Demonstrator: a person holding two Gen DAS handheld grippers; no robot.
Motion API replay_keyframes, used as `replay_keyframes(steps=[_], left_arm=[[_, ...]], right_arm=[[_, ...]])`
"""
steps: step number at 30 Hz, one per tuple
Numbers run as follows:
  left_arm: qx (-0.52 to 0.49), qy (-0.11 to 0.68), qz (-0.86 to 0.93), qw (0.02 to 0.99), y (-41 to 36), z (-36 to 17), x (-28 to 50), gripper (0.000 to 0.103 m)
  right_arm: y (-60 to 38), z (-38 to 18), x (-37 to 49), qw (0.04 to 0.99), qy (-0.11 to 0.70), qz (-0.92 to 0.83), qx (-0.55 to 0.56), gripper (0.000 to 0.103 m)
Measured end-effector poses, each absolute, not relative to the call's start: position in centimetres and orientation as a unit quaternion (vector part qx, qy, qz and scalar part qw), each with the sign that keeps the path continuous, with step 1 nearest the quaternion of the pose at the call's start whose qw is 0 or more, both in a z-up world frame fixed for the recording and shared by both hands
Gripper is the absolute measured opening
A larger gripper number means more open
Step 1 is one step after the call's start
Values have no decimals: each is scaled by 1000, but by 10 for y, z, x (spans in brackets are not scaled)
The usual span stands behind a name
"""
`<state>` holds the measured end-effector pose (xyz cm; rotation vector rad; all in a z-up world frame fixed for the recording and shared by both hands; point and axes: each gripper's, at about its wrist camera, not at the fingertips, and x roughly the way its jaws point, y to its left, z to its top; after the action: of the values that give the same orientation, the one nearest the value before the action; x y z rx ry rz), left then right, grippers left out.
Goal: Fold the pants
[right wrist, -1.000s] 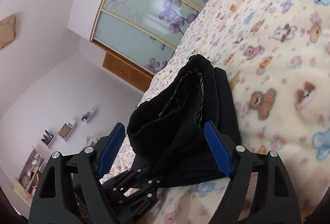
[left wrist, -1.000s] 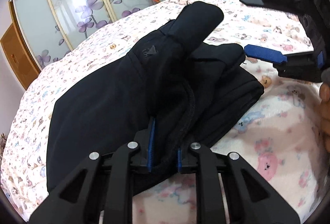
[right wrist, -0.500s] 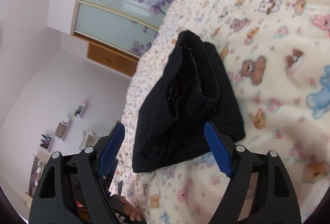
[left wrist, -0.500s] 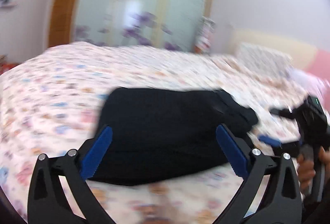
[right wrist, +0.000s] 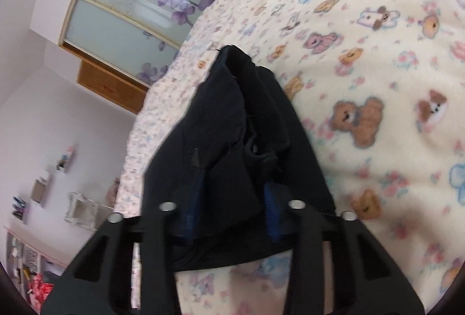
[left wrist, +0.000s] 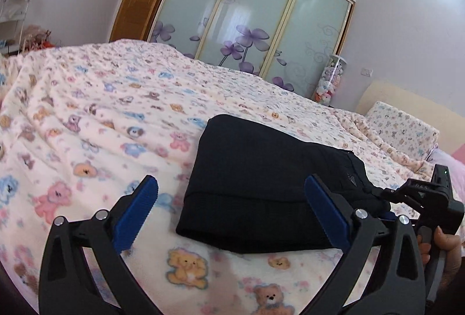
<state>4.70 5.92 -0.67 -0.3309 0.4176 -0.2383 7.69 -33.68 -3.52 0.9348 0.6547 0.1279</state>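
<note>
black pants [left wrist: 261, 187] lie folded on the bed [left wrist: 101, 117], on the teddy-print blanket. left gripper [left wrist: 232, 216] spread wide, holding nothing, hovering just short of the pants' near edge. right gripper [right wrist: 232, 199] clamped on a bunched fold of the pants [right wrist: 232, 140] at their right end, blue pads partly buried in fabric.

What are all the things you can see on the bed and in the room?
pants: one, black, folded, lying on the blanket
blanket: one, cream with teddy bears, covering the bed
pillow: one, same bear print, at the headboard
wardrobe doors: three, frosted with purple flowers, behind the bed
jar of soft toys: one, clear, beside the wardrobe
left gripper: black with blue pads, open, above the pants
right gripper: black with blue pads, closed on the pants
</note>
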Motion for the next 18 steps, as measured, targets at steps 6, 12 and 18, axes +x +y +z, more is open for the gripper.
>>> replay_keyframes(steps=[6,12,18], left_arm=[[-200,224,-114,947,69,-18,52,101],[-200,231,-116,945,67,-21,54,101],[-201,240,-118,942,67,-22,57,101]], right_arm=[[-328,-5,45,879,222,101,410,30],[-352,-79,45,836,277,53,471,31],[-349,-54,40,857,300,47,415,58]])
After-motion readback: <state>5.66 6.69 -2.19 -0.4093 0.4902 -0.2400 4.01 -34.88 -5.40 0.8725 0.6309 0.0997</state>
